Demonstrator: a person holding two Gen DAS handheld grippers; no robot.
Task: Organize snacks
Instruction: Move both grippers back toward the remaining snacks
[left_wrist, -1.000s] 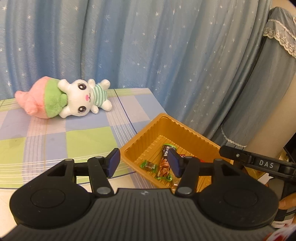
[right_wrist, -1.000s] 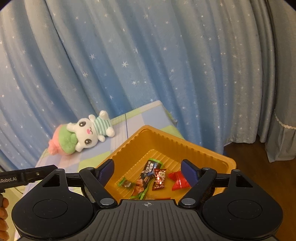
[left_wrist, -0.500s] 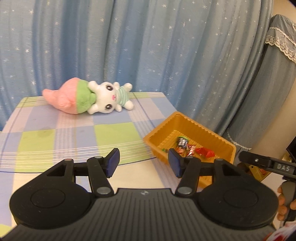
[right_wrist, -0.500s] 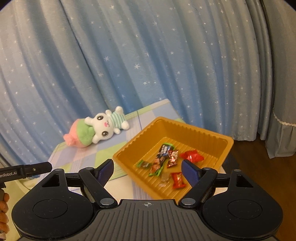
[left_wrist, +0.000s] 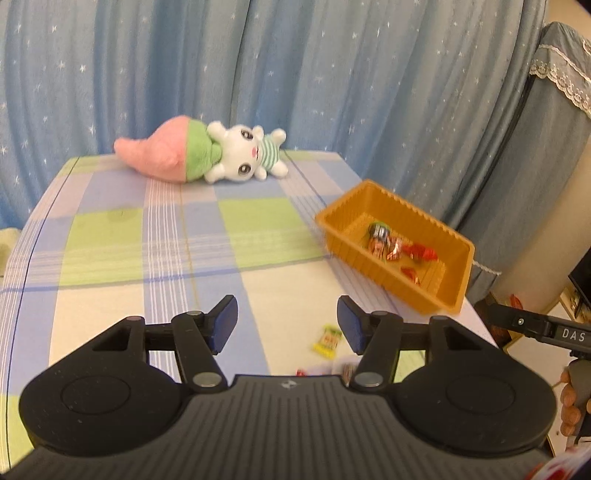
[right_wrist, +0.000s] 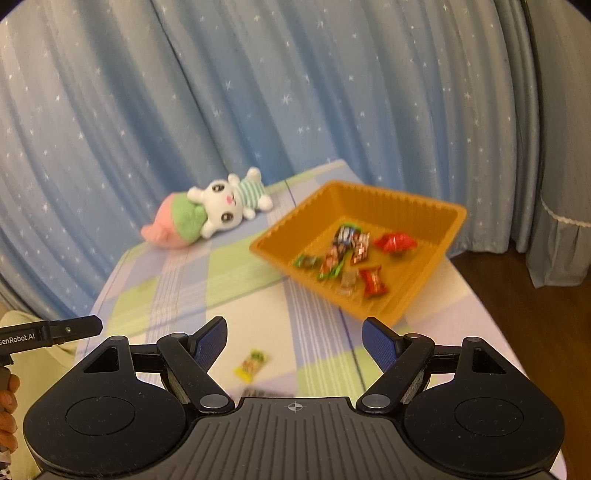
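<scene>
An orange ribbed plastic tray (right_wrist: 424, 266) sits upright at the desk's (right_wrist: 258, 317) right edge, turned at an angle to it. Inside lie several wrapped snacks: a long dark bar (right_wrist: 338, 247), a small green candy (right_wrist: 306, 261), a red crumpled packet (right_wrist: 395, 243) and a red candy (right_wrist: 373, 282). A small yellow-green candy (right_wrist: 253, 363) lies flat on the desk, apart from the tray, toward the near edge.
</scene>
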